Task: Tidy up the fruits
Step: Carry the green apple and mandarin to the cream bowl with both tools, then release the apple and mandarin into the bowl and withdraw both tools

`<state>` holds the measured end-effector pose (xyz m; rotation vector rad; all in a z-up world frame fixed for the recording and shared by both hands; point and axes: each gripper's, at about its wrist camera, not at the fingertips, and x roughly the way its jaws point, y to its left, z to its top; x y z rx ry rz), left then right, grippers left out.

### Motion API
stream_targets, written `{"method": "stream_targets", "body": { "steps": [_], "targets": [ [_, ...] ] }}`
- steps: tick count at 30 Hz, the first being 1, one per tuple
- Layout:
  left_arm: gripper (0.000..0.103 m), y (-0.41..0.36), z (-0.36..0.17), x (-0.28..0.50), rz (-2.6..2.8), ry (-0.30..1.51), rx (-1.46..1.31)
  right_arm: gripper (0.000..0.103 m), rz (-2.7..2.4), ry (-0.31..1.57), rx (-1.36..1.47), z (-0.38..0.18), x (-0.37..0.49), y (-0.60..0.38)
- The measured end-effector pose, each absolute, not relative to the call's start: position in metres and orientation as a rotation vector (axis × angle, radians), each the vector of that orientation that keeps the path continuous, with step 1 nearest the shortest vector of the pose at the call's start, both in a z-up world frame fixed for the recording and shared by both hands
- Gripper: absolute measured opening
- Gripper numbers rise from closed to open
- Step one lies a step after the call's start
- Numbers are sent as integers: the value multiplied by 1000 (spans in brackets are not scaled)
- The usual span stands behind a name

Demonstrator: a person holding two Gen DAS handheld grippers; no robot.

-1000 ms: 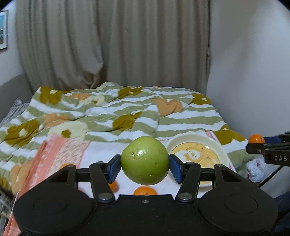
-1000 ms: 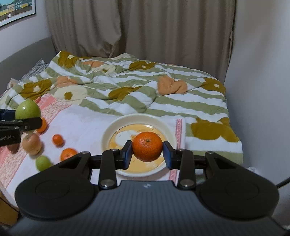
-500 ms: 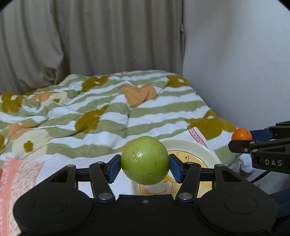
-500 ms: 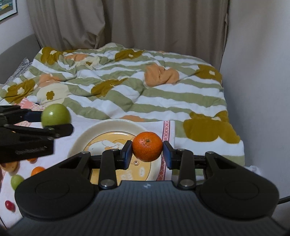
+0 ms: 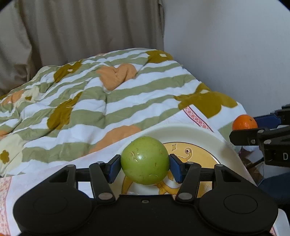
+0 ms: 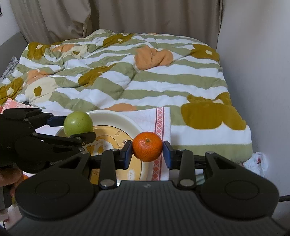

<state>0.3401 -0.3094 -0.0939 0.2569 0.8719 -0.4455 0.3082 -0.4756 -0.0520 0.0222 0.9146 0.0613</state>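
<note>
My left gripper (image 5: 145, 163) is shut on a green apple (image 5: 145, 160) and holds it above the left part of a cream plate with a yellow cartoon centre (image 5: 192, 132). My right gripper (image 6: 147, 151) is shut on an orange tangerine (image 6: 147, 148), held above the plate's right rim (image 6: 126, 119). In the right wrist view the left gripper (image 6: 78, 127) with its apple (image 6: 78, 123) is at the left. In the left wrist view the right gripper (image 5: 244, 127) with the tangerine (image 5: 244, 123) is at the right edge.
The plate lies on a white cloth with a pink patterned border (image 6: 159, 118) on a bed with a green-striped flowered quilt (image 6: 145, 72). Curtains (image 6: 145, 16) hang behind, a wall (image 6: 257, 72) is on the right. A crumpled plastic bag (image 6: 257, 163) lies beside the bed.
Both grippers moved right and forward over the plate, each still holding its fruit. The loose fruits at the left have dropped out of view.
</note>
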Motion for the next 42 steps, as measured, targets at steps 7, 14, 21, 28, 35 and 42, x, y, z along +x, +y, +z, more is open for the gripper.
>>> {"method": "stream_targets", "body": {
  "steps": [7,14,21,28,35,42],
  "targets": [
    [61,-319,-106,347,-468,883,285,51,47,920,45,-55,310,-482],
    [101,-316,-93,339,-472,794,274,51,41,905,57,-48,308,-487],
    [101,-292,-79,326,-424,804,281,51,89,884,26,-40,309,-484],
    [101,-254,-64,315,-352,821,246,51,220,880,-52,-58,313,-459],
    [101,-228,-55,299,-292,826,208,51,282,886,-165,-86,319,-434],
    [101,-216,-55,284,-266,835,188,58,291,880,-196,-99,322,-428]
  ]
}}
